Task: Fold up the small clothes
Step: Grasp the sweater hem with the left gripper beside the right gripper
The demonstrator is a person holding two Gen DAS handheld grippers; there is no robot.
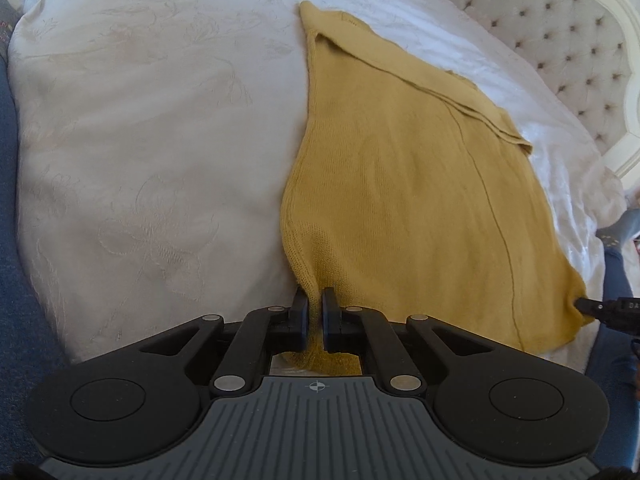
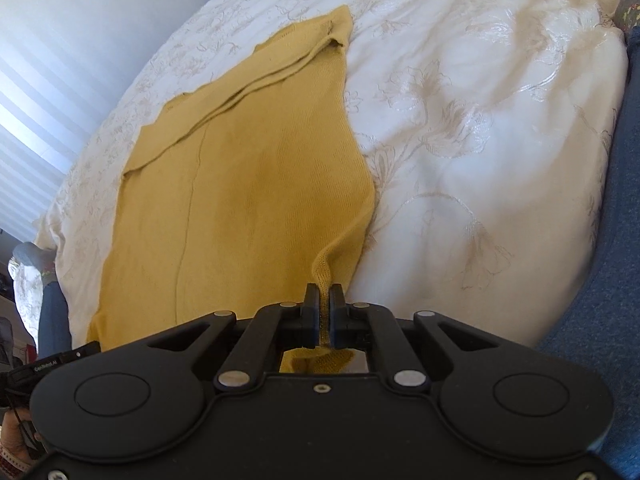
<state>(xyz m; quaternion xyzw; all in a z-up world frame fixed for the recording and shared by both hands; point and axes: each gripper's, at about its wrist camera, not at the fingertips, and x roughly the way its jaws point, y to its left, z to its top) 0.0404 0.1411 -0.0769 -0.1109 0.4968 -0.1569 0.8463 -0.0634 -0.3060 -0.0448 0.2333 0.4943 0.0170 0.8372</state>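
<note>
White embroidered bedding covers the bed (image 1: 140,140), with a tufted headboard (image 1: 560,32) beyond it, and on this soft surface lies the mustard knit garment (image 1: 400,180), spread flat ahead of both tools. Its far end already shows a band of doubled layers; the near edge is what the jaws have.

The left gripper (image 1: 315,312) has its jaws nearly shut, pinching the near corner of the knit, which bunches up into a ridge just ahead of them. The right gripper (image 2: 324,310) is closed the same way on the opposite near corner, a fold of fabric rising between its pads. Each tool's tip is visible at the edge of the other's view, so the hem runs between them.

The step in hand looks like carrying this near edge forward over the body. To do it well, I would keep both grips firm and lift together so the hem stays taut and level, then lay it squarely onto the far band. Loose knit stretches easily, so uneven pulling would probably skew the fold.
</note>
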